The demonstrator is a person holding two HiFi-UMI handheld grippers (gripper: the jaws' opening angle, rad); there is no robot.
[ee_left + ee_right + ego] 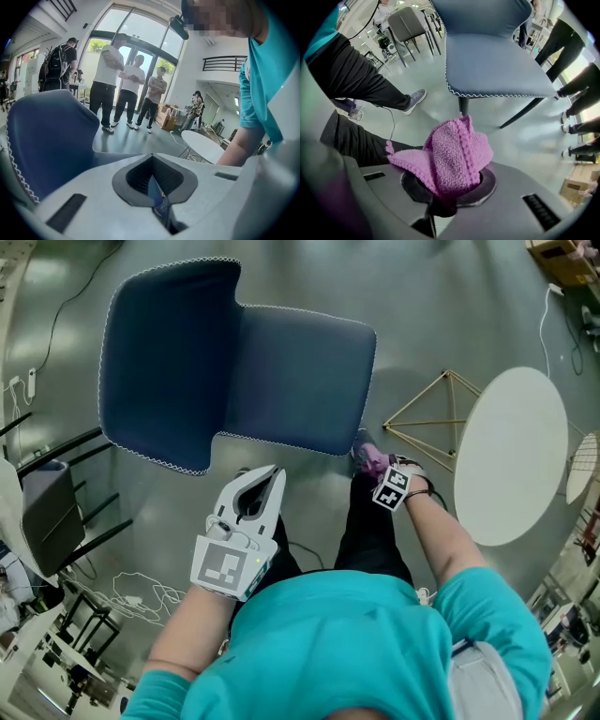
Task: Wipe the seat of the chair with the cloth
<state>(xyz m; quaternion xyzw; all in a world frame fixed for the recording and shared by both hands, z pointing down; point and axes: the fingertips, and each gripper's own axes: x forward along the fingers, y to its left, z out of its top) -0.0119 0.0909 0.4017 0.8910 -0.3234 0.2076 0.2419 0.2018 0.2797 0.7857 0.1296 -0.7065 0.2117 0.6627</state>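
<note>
The blue chair (234, 362) stands ahead of me, its seat (305, 381) facing my legs and its back to the left. My right gripper (372, 463) hangs just off the seat's front right corner, shut on a bunched pink knitted cloth (367, 457). In the right gripper view the cloth (452, 159) bulges out of the gripper (445, 201), with the seat (497, 65) beyond it. My left gripper (265, 474) is white, held below the seat's front edge, jaws together and holding nothing. The left gripper view shows the chair (51, 136) at left.
A white round table (511, 456) with a gold wire base (436, 418) stands right of the chair. A dark grey chair (52, 521) and floor cables (141, 592) lie to the left. Several people (131, 89) stand by the glass doors.
</note>
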